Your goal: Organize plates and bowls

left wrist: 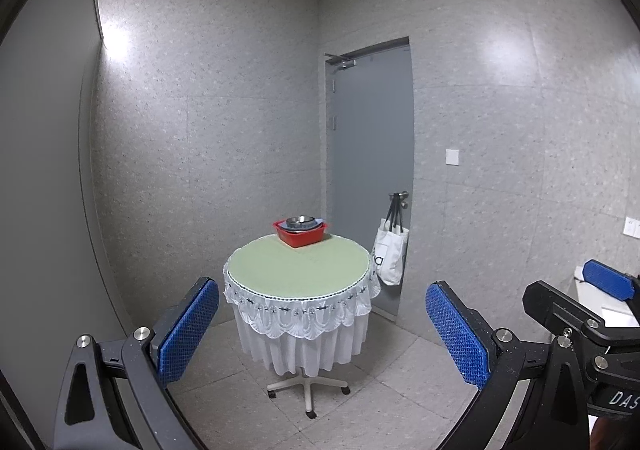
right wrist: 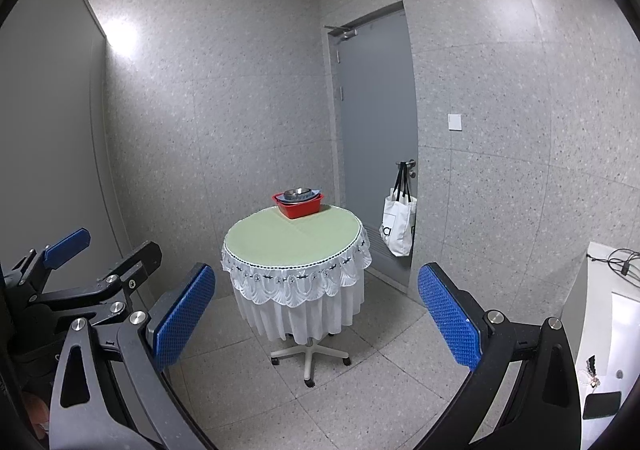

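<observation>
A red basin (left wrist: 301, 235) stands at the far edge of a round table (left wrist: 296, 270) with a green top and white lace skirt. Stacked bluish plates and a metal bowl (left wrist: 300, 221) sit in the basin. The same basin (right wrist: 299, 205), bowl (right wrist: 298, 195) and table (right wrist: 294, 238) show in the right wrist view. My left gripper (left wrist: 322, 324) is open and empty, well short of the table. My right gripper (right wrist: 316, 316) is open and empty, also well back. Each gripper shows at the edge of the other's view.
A grey door (left wrist: 370, 154) stands behind the table on the right, with a white tote bag (left wrist: 390, 252) hanging from its handle. A white cabinet (right wrist: 604, 314) with cables stands at the right. The table rests on a wheeled base (left wrist: 308, 390) on a tiled floor.
</observation>
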Available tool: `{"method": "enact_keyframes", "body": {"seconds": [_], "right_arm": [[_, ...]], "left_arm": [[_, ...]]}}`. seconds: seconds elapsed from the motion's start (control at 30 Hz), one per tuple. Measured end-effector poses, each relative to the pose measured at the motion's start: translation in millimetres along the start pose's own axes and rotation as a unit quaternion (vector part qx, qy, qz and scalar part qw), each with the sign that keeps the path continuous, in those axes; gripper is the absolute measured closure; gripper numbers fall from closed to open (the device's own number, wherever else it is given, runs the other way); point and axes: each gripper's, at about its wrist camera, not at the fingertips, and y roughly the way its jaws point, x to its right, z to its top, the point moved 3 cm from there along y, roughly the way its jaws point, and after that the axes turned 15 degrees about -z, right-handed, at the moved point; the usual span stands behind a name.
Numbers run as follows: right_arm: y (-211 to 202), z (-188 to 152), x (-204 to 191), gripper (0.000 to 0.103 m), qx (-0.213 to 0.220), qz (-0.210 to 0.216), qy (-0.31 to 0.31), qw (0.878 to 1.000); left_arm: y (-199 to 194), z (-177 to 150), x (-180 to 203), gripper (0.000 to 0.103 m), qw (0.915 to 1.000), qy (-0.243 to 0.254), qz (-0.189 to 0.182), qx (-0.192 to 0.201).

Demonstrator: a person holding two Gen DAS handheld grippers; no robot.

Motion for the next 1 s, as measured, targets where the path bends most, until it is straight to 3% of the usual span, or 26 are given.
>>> {"method": "enact_keyframes", "body": {"seconds": [1.0], "right_arm": [[6.7, 2.6, 5.0, 0.000, 0.001, 0.011, 0.005, 1.000]], "left_arm": [[19.4, -13.7, -0.4, 0.001, 0.9999, 0.002, 0.002, 0.010]]}}
